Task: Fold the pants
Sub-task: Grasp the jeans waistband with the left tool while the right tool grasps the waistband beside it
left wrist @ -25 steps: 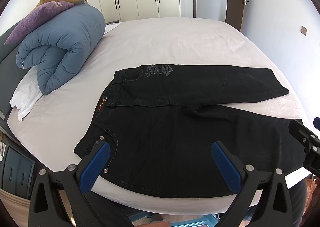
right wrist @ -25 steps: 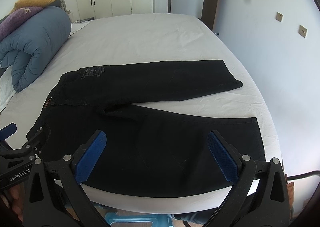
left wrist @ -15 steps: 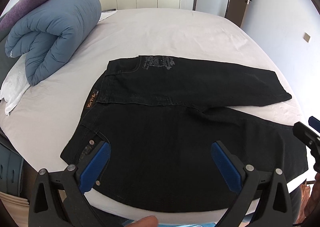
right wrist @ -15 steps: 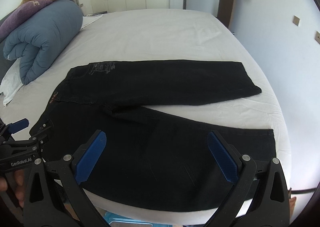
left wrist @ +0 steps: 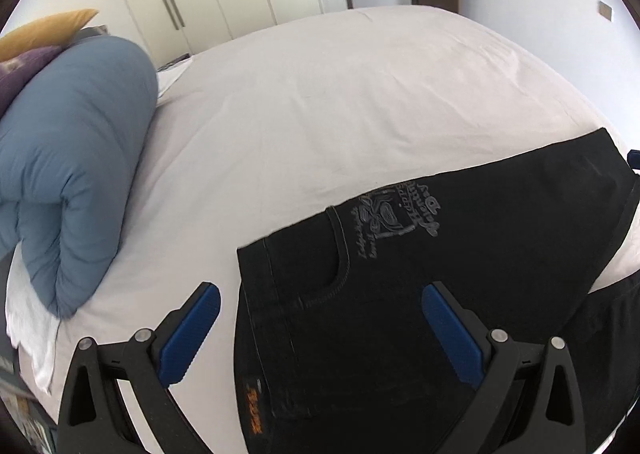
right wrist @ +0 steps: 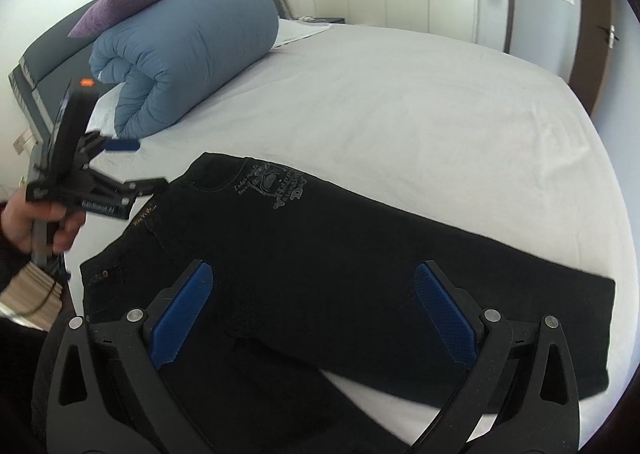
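I am holding both tools over the black pants [right wrist: 360, 262], which are lying flat on the white bed [right wrist: 400, 102], filling the lower half of both frames. Their long axis is running from the waistband at centre left of the right-wrist frame down to the hem at lower right. My left gripper [left wrist: 320, 328] is hanging spread wide, gripping nothing, straddling the waistband edge near the orange label [left wrist: 252, 400]. My right gripper [right wrist: 314, 312] is likewise gaping and empty, hovering mid-leg. The left hand is nearer the waist corner; whether its pads are touching cloth I probably cannot say, given the blur.
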A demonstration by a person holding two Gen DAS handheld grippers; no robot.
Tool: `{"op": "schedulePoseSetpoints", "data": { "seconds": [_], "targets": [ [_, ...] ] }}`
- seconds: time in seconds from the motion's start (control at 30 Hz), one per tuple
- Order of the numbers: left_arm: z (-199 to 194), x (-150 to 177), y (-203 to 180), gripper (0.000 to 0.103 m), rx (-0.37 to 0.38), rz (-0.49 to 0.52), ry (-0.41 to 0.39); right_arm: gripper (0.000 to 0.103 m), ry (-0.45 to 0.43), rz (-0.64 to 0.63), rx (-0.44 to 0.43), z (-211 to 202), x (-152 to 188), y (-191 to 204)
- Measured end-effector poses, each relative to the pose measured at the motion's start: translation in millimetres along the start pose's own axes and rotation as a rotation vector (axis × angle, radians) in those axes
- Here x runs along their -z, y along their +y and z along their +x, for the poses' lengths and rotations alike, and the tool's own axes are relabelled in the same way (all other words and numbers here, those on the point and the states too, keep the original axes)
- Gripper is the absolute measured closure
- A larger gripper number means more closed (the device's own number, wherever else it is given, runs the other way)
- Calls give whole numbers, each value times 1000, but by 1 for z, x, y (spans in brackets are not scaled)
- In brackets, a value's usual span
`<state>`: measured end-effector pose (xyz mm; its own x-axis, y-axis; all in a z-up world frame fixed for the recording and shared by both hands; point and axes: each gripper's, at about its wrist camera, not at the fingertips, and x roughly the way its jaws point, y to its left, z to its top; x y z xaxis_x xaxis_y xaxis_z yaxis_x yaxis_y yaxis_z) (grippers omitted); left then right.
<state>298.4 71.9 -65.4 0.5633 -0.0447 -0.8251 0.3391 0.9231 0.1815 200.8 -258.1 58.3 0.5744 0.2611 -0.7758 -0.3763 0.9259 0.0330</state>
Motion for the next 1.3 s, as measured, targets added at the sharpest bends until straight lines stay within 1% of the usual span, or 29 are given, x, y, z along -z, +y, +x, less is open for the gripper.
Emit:
{"op": "schedulePoseSetpoints", "data": {
  "seconds": [0.13,0.2,0.27,0.3,0.33,0.37,0.4,0.43,0.5,0.57,0.6,0.67,0.7,0.77,0.83,0.87,0.9,0.93,0.97,1.03,1.2,1.27,1.3],
  "targets": [
    [60,-40,22,0,130,134,95,6,46,-95,-98,49,-26,-17],
    [85,-50,17,2,145,220,159,14,71,-127,-124,71,-36,-24],
    [110,-53,14,7,166,308,233,20,100,-138,-144,89,-41,-32],
    [122,-54,13,12,176,342,269,22,108,-141,-157,98,-44,-36],
    [131,-55,14,12,185,358,297,23,112,-139,-162,106,-48,-42],
    [139,-56,16,12,203,368,326,25,114,-139,-172,112,-51,-46],
    [147,-59,18,14,209,372,338,28,116,-141,-185,119,-54,-49],
    [152,-62,21,14,219,366,340,30,116,-141,-199,122,-53,-50],
    [161,-67,26,14,264,338,356,35,120,-147,-211,130,-49,-50],
    [174,-67,28,14,290,321,400,39,127,-158,-221,137,-46,-48],
    [180,-65,28,14,299,319,426,41,130,-163,-222,141,-46,-44],
    [184,-64,28,15,304,315,440,42,137,-173,-222,152,-52,-39],
    [184,-65,29,20,312,306,446,43,138,-178,-222,156,-54,-39],
    [182,-66,30,33,333,301,444,52,144,-192,-221,161,-57,-39],
    [175,-66,27,68,354,303,432,52,151,-208,-215,166,-64,-35],
    [170,-63,20,78,360,320,421,53,154,-214,-215,168,-68,-36],
    [163,-61,14,88,350,341,404,55,157,-221,-217,173,-73,-35],
    [157,-59,8,91,318,367,382,57,160,-229,-218,176,-78,-34],
    [151,-57,5,93,301,386,359,58,167,-237,-218,180,-81,-33],
    [133,-51,7,95,271,397,302,58,179,-262,-215,187,-90,-30],
    [85,-41,6,96,233,408,160,58,223,-315,-242,205,-105,-16],
    [75,-30,-13,96,214,417,117,58,235,-336,-241,209,-107,-14],
    [69,-25,-16,96,210,424,99,58,242,-347,-245,212,-109,-10]
  ]
}}
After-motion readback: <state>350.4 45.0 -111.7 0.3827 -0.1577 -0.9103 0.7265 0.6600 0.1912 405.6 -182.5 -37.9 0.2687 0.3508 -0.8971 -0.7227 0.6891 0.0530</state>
